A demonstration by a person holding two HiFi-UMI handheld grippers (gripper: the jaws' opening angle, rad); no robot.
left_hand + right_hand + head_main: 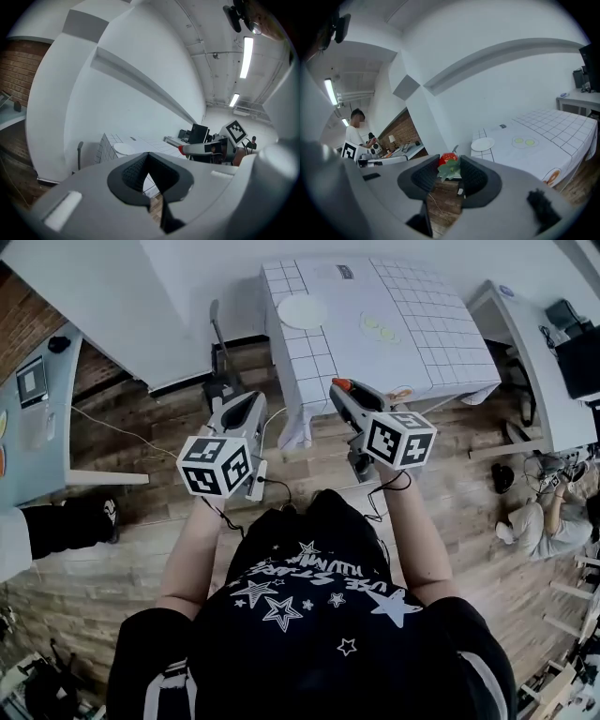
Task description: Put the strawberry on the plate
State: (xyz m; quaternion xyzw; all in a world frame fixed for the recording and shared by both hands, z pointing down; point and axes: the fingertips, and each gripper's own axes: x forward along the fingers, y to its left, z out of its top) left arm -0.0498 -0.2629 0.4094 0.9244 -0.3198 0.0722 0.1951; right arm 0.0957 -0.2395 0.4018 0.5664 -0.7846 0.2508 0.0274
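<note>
Black T-shirt (309, 615) printed with white stars and lettering, with white stripes on the short sleeves (167, 681). The left gripper (251, 401) and right gripper (339, 390) each have a smooth grey shell, black ribbed pads (133, 171) and a white cube (214, 465) with black square markers. Thin black cables (274, 486) hang from them.

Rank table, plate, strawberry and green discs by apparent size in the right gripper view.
1. Largest by far: table.
2. Next: plate and strawberry look about alike; the strawberry sits close to the camera, so I won't rank them.
3. Smallest: green discs.
</note>
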